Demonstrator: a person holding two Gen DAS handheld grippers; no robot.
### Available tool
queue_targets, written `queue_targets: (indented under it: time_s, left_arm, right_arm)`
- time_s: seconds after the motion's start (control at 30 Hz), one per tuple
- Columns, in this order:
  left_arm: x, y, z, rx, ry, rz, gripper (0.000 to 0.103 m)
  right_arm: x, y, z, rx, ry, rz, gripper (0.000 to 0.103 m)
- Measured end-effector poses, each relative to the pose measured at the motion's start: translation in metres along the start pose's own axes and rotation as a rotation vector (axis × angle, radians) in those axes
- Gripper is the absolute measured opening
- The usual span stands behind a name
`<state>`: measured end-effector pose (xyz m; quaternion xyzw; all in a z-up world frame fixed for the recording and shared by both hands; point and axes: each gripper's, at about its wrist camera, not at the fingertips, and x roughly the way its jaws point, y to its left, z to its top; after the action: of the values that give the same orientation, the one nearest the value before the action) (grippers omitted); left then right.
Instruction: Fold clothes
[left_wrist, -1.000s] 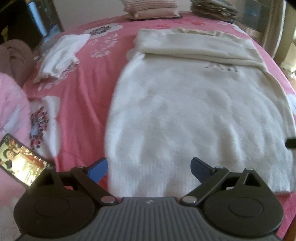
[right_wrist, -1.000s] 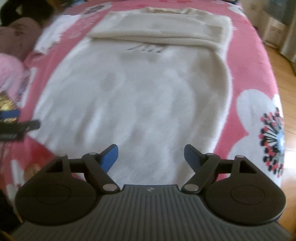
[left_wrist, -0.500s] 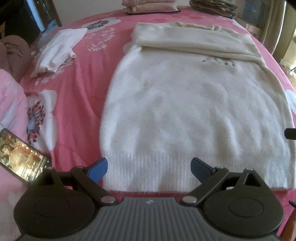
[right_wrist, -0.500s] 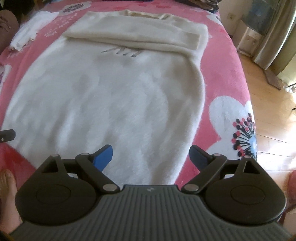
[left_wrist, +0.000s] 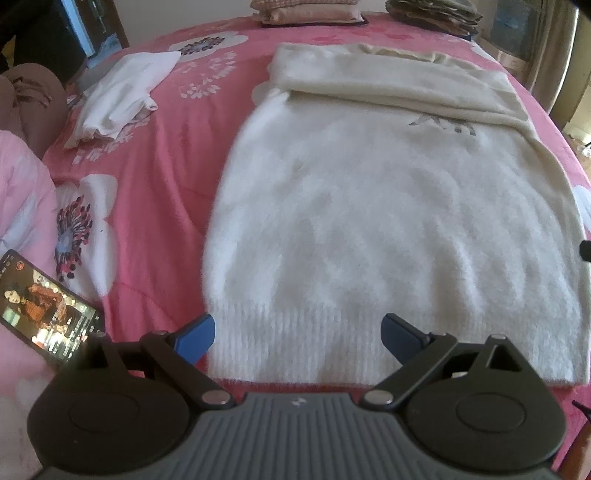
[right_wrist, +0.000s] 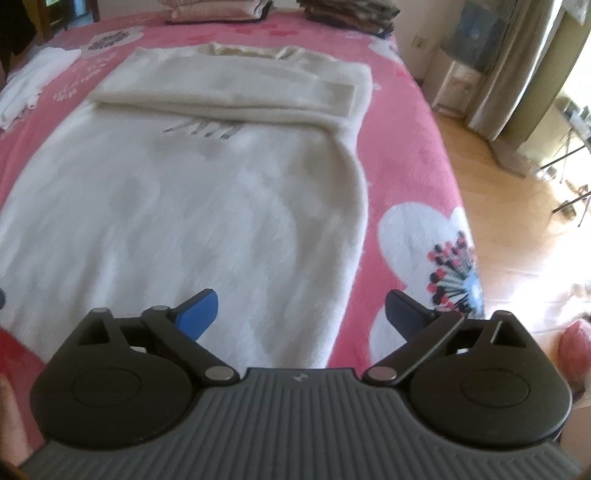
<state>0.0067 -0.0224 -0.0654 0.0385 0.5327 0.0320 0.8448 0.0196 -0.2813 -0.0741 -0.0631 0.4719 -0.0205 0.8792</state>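
Two grippers hang empty: left gripper (left_wrist: 297, 330) fingers spread wide over the sweater (left_wrist: 388, 221) hem, right gripper (right_wrist: 301, 312) fingers still widening, touching nothing. The sweater lies mid-frame on the pink bed (left_wrist: 155, 177); wooden floor (right_wrist: 517, 229) right

One cream sweater (left_wrist: 388, 229), one white garment (left_wrist: 122, 96), one phone (left_wrist: 44, 306), two grippers.
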Motion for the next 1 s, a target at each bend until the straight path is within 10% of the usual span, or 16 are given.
queue_targets:
  time_s: [1.0]
  left_arm:
    - [0.0048, 0.0093, -0.0032, 0.034, -0.057, 0.1, 0.097]
  right_arm:
    - [-0.0011, 0.0044, -0.0053, -0.068, -0.042, -0.069, 0.101]
